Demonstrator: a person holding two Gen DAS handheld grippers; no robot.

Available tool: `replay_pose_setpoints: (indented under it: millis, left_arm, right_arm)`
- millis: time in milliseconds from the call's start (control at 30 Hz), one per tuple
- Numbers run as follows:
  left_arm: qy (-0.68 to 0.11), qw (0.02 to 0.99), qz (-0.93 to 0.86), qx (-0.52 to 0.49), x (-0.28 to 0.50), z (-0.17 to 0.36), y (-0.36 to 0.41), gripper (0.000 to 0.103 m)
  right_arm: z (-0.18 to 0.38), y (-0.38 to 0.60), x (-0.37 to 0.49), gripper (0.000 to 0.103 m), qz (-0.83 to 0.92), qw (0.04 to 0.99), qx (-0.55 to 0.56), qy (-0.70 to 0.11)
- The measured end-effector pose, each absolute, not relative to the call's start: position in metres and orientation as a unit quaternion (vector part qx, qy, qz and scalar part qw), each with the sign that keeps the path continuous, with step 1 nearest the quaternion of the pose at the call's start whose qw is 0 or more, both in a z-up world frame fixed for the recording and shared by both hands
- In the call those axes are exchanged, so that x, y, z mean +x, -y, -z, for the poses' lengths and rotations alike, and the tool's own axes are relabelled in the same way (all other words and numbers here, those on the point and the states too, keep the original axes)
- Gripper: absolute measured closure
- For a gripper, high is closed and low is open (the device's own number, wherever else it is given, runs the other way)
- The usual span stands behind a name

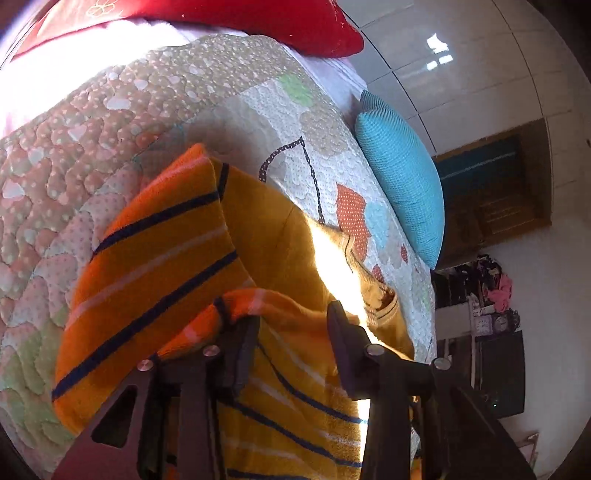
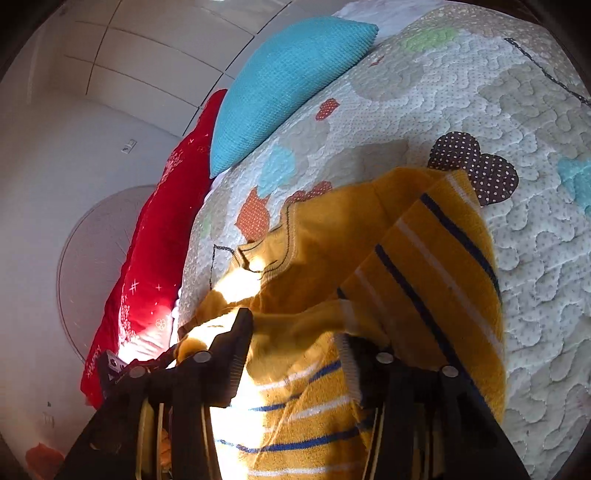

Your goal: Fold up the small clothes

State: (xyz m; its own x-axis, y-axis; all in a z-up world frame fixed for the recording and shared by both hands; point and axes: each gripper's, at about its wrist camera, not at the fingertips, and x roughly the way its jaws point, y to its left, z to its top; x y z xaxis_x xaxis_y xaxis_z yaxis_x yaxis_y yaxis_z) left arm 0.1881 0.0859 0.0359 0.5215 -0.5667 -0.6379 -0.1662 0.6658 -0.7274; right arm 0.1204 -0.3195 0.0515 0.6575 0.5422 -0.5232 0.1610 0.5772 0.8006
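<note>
Surface: I work over a quilted bedspread [image 1: 92, 155] with a blue pillow [image 1: 402, 173] and a red pillow [image 1: 288, 22] at its far edge.
Garment: a small yellow sweater [image 1: 280, 236] with navy and white stripes lies on the bedspread just ahead of both tools, its collar [image 2: 266, 258] visible in the right wrist view.
Fold so far: I judge both striped sleeves already laid inward over the body, one at the left [image 1: 155, 266], the other at the right [image 2: 443, 266].
Left gripper [image 1: 293, 325]: jaws partly apart, with sweater cloth lying between them; the pads do not appear to press on it, so I read this as a release.
Right gripper [image 2: 303, 350]: jaws likewise parted to a moderate width over the cloth, nothing clamped that I can see.
Step in hand: letting go of the folded-in parts, as I judge it.
Doing it well: I would draw both tools straight back towards me, so no pad snags the knit and drags a sleeve open.
Next need: I would check that the sleeves lie flat before taking the near hem.
Risk: bright sunlight [image 1: 332, 258] washes out the middle of the sweater, hiding creases.
</note>
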Motion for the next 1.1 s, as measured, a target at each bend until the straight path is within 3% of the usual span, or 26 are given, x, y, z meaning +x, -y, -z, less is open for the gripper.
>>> replay_pose_setpoints:
  millis: [100,300,433,667,800,833,900,933,967,1033,1067,1100]
  left_arm:
    - [-0.460,0.786,0.125,-0.393,0.194,-0.038,-0.095,0.050]
    - [-0.455,0.809,0.101,-0.358,0.189,-0.053,-0.109,0.042]
    - [-0.457,0.826,0.095,-0.315,0.169,-0.066,-0.117,0.038]
    - [-0.473,0.854,0.083,-0.201,0.111,-0.060,-0.125,0.027]
    - [-0.480,0.861,0.081,-0.147,0.087,-0.044,-0.120,0.021]
    - [-0.489,0.858,0.073,-0.136,0.084,-0.038,-0.118,0.021]
    - [-0.513,0.850,0.067,-0.100,0.088,-0.029,-0.111,0.042]
    - [-0.514,0.852,0.061,-0.077,0.090,-0.030,-0.110,0.063]
    - [-0.507,0.860,0.037,-0.055,0.091,-0.035,-0.111,0.073]
    - [-0.491,0.871,-0.001,-0.026,0.089,-0.047,-0.117,0.076]
    - [-0.482,0.876,-0.023,-0.008,0.087,-0.052,-0.120,0.084]
    - [-0.475,0.879,-0.030,0.001,0.083,-0.057,-0.124,0.084]
  right_arm:
    - [-0.043,0.328,0.132,0.046,-0.105,0.791,0.453,-0.399]
    - [-0.041,0.333,0.137,0.046,-0.099,0.792,0.448,-0.402]
    - [-0.068,0.338,0.112,0.035,-0.095,0.824,0.407,-0.384]
    - [-0.082,0.331,0.035,0.029,-0.075,0.860,0.303,-0.403]
    - [-0.062,0.319,0.006,0.030,-0.066,0.860,0.276,-0.423]
    - [-0.056,0.315,0.004,0.046,-0.069,0.859,0.270,-0.429]
    - [-0.047,0.306,0.005,0.088,-0.063,0.858,0.243,-0.448]
    - [-0.044,0.305,0.006,0.088,-0.037,0.864,0.214,-0.454]
    - [-0.044,0.307,0.007,0.087,-0.008,0.872,0.188,-0.452]
    - [-0.041,0.320,0.007,0.061,0.031,0.872,0.175,-0.456]
    - [-0.040,0.328,0.006,0.058,0.037,0.868,0.184,-0.459]
    - [-0.042,0.333,0.003,0.054,0.039,0.866,0.192,-0.460]
